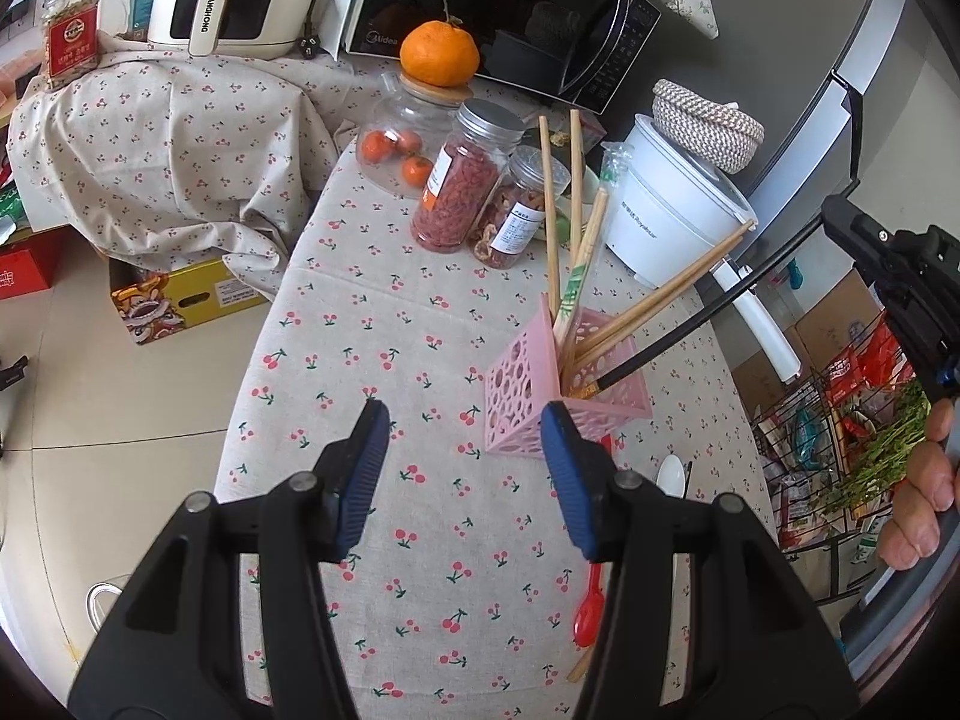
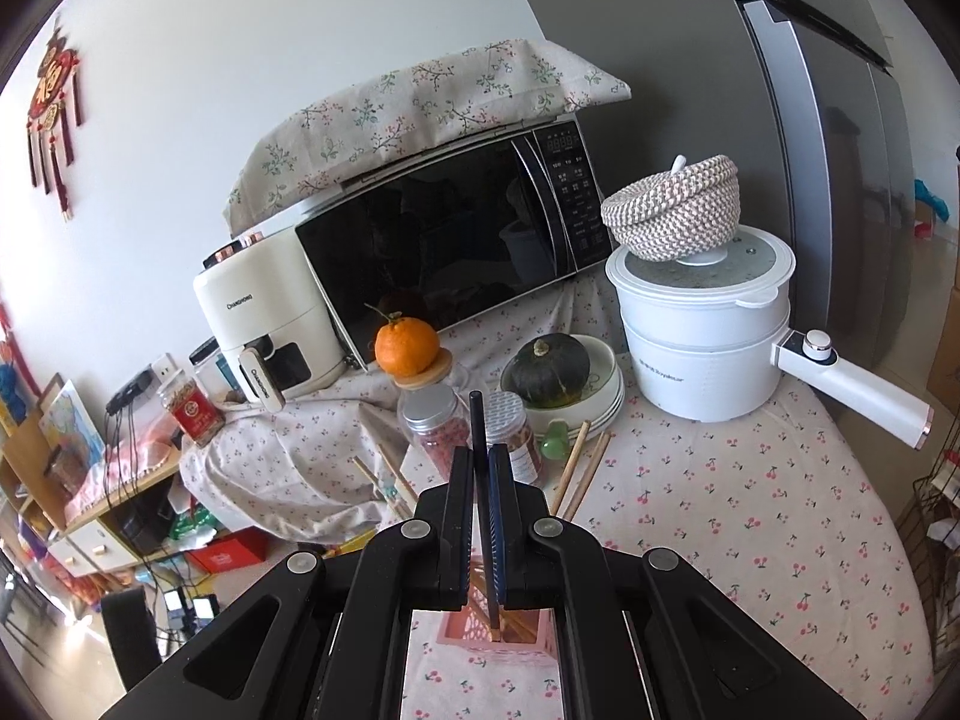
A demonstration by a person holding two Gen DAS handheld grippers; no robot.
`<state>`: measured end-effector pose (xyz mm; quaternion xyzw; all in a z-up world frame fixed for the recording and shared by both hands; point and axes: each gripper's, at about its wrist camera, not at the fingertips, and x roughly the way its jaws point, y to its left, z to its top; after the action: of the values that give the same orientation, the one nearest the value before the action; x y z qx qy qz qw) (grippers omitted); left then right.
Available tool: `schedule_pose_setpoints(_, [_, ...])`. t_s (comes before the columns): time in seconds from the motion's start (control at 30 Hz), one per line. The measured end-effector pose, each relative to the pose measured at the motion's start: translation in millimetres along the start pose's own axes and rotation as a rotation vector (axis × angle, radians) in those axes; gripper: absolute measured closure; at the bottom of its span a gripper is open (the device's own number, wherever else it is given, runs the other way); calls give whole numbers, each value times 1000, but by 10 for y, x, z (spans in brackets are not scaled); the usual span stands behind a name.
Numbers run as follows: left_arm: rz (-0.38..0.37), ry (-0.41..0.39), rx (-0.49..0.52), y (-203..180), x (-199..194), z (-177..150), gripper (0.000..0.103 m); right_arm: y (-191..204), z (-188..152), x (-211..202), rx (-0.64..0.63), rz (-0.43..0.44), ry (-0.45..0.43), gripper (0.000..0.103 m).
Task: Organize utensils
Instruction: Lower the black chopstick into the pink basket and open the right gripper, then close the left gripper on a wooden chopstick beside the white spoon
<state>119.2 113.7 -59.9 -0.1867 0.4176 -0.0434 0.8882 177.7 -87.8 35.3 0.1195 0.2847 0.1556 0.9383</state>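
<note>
Cherry-print cloth [image 1: 372, 324] covers your table, with jars and a microwave [image 2: 444, 240] at the far side. Your right gripper [image 2: 480, 468] is clenched on a black chopstick [image 1: 690, 330], its tip inside the pink basket [image 1: 516, 396] among wooden chopsticks [image 1: 549, 222]. Your left gripper [image 1: 465, 474] hangs released just left of the basket; a red spoon [image 1: 589, 612] lies near.
</note>
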Motion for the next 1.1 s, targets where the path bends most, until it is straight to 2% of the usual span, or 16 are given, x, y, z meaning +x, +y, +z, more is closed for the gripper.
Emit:
schedule_pose_setpoints(0.13, [0,6,17,-42,6,-22,46,-62,-71,154,6,23,47,97])
schedule_pose_setpoints(0.2, [2,6,30,-66,0,-32,41,-112,-75,166,28,38,61,94])
schedule_pose_setpoints(0.27, [0,13,38,-83,4,-35,37,-147,-58,114,40,43,54,83])
schedule_pose_setpoints(0.33, [-2,20,44,-100,5,-43,34,-186,-35,6,46,34,31,60])
schedule_pose_setpoints(0.4, [-1,25,52,-126,7,-51,29,-235,-10,-126,58,31,1,47])
schedule_pose_setpoints(0.53, [-6,44,60,-184,32,-87,24,-365,9,-346,71,5,-13,39])
schedule_pose_setpoints(0.7, [-1,88,83,-306,110,-169,21,-577,-125,-454,78,-65,33,33])
schedule_pose_setpoints(0.9, [-6,153,90,-485,225,-289,19,-889,-375,-480,116,-130,122,24])
schedule_pose_setpoints(1.1, [22,211,156,-692,356,-431,19,-1143,-679,-391,107,-212,263,21])
